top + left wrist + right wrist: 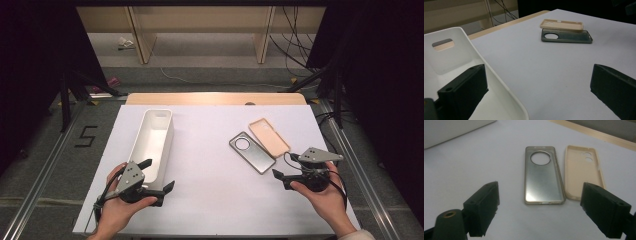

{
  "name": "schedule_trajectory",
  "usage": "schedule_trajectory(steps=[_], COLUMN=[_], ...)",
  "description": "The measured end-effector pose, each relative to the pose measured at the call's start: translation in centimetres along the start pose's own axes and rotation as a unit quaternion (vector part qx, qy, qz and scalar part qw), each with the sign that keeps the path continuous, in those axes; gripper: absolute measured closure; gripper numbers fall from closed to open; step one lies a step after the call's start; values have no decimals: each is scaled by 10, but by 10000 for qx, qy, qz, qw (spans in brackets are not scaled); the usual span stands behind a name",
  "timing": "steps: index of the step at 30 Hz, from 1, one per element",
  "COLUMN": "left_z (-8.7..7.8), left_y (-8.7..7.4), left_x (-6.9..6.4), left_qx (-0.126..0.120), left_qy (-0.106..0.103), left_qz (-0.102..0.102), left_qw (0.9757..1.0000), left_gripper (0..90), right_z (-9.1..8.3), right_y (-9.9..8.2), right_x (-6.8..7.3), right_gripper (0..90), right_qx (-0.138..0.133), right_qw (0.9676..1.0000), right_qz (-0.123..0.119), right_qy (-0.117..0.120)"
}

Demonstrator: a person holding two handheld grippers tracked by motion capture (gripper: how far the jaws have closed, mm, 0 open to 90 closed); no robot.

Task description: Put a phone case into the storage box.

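on the white table (210,165), nearest the person, two hands are seen coming in from the bottom edge of the high view. the left gripper (159,175) is held at about seven o'clock of the table, its jaws spread wide with nothing between the pads; one jaw is placed inside the near end of the white bin (152,142), the other out over the bare table, so the bin's near wall (506,92) is straddled without being pressed. in the left gripper view the same is shown – one black jaw over the bin's floor, the other over the table.

the right gripper (287,167) is held at about four o'clock, jaws likewise released and empty, and is pointed toward eleven o'clock. its grey plate is turned upward, and the hand is wrapped around the body from below, the wrist angled inward.

just beyond those open jaws the grey phone case (252,152) is laid, inside up, round camera hole at its far end; in the right gripper view it (542,176) is seen between the two jaws but well ahead of them, untouched. the beige phone case (269,137) is laid just beside it at its two o'clock – whether their edges touch cannot be told. nothing is placed between the right gripper and the cases.

the bin is stretched away toward twelve o'clock, empty, with a handle slot (443,44) in its far wall.
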State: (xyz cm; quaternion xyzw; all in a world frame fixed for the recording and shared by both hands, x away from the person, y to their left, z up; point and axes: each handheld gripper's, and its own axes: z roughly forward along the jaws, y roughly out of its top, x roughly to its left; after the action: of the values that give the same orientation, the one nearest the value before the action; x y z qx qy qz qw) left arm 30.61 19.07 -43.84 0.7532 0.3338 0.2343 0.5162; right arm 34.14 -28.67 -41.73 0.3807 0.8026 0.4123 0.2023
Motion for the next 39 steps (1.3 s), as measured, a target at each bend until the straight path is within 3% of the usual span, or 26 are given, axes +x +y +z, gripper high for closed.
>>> schedule_trajectory(steps=[9, 11, 13, 16, 18, 22, 25, 30, 39], left_z=[2, 3, 4, 5, 6, 7, 6, 6, 6], left_y=[-1, -1, -1, -1, -1, -1, -1, -1, -1], left_x=[3, 3, 3, 2, 2, 1, 1, 2, 1], left_qx=[30, 21, 41, 45, 42, 46, 45, 39, 46], left_qy=[10, 29, 35, 24, 16, 13, 16, 13, -14], left_qz=[61, 59, 66, 68, 81, 85, 97, 95, 102], left_qw=[10000, 10000, 10000, 10000, 10000, 10000, 9999, 9999, 9999], left_gripper=[7, 9, 11, 16, 18, 20, 21, 23, 26], right_z=[1, 2, 5, 12, 18, 36, 50, 78, 106], right_y=[1, 1, 2, 5, 8, 11, 15, 18, 19], right_x=[0, 0, 0, 0, -2, -7, -10, -13, -11], right_gripper=[186, 252, 398, 643, 776, 893, 900, 900, 900], right_qx=[-11, -15, 18, 216, 448, 911, 1171, 1671, 2170], right_qw=[10000, 10000, 10000, 9994, 9986, 9955, 9930, 9859, 9760], right_qz=[-6, 6, -26, -262, -282, -237, -173, -112, -166], right_qy=[44, 59, 89, 18, -11, -80, -54, 2, 110])
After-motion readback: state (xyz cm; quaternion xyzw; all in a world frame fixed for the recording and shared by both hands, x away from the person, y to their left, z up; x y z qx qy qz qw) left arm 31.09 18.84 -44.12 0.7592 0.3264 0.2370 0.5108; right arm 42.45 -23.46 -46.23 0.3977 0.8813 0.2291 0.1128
